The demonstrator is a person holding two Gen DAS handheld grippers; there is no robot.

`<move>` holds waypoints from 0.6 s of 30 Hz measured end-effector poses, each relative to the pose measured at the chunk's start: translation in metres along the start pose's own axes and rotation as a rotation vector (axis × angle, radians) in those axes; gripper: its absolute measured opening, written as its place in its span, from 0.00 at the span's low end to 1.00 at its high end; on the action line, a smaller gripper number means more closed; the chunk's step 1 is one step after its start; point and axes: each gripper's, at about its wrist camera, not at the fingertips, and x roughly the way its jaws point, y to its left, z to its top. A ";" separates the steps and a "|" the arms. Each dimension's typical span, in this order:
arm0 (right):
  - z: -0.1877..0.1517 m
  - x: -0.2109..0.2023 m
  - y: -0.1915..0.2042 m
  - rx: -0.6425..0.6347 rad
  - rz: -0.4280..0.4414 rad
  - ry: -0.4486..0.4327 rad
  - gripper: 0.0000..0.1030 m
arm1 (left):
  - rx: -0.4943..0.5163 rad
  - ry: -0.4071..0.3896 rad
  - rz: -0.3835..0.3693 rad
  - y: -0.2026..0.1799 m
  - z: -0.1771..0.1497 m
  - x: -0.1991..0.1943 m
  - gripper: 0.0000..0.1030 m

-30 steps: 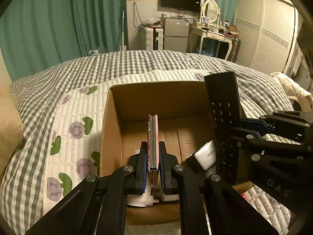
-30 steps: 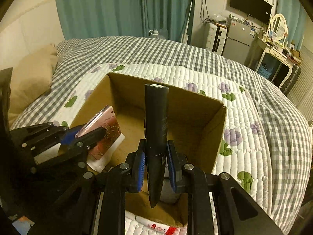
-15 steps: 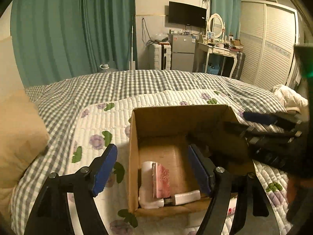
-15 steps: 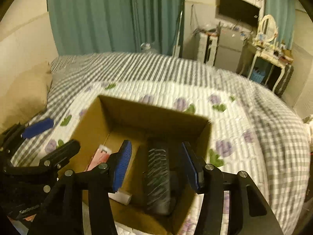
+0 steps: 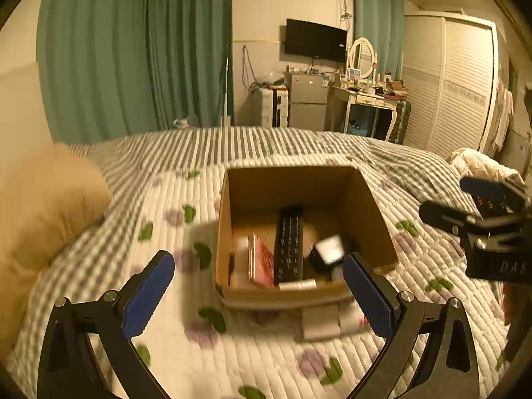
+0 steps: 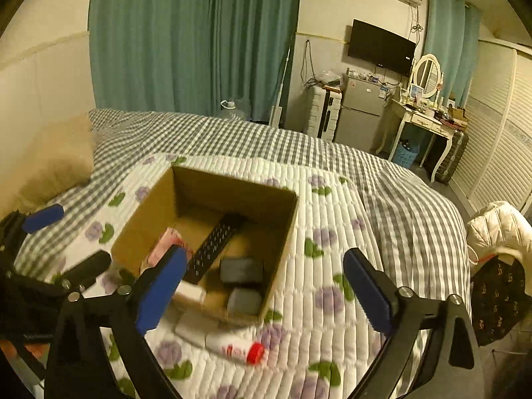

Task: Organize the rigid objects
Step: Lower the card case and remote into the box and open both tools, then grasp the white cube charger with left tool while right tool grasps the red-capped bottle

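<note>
No writing in the box (image 5: 229, 199) can be read; the letters on the right claw (image 6: 262, 286) body are too blurred to make out. Both claws are opening with nothing between the pads. The left claw (image 5: 257, 286) hangs before the box's near rim. Inside lie a remote (image 5: 288, 246) and a pink phone (image 5: 261, 262). A white bottle (image 6: 232, 345) lies on the bed (image 6: 332, 286) beside the box, with open quilt all around.

Left gripper (image 5: 257, 294): jaws opening, spread wide, nothing between the pads, pointing downward. Right gripper (image 6: 262, 294): jaws opening, likewise wide and empty, angled down.
</note>
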 end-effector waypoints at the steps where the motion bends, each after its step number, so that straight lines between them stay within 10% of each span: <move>1: -0.010 0.000 0.000 0.001 -0.002 0.012 0.96 | -0.008 0.009 -0.003 0.001 -0.006 0.001 1.00; 18: -0.096 0.070 -0.020 0.111 0.039 0.256 0.96 | 0.057 0.238 0.031 -0.042 -0.089 0.086 1.00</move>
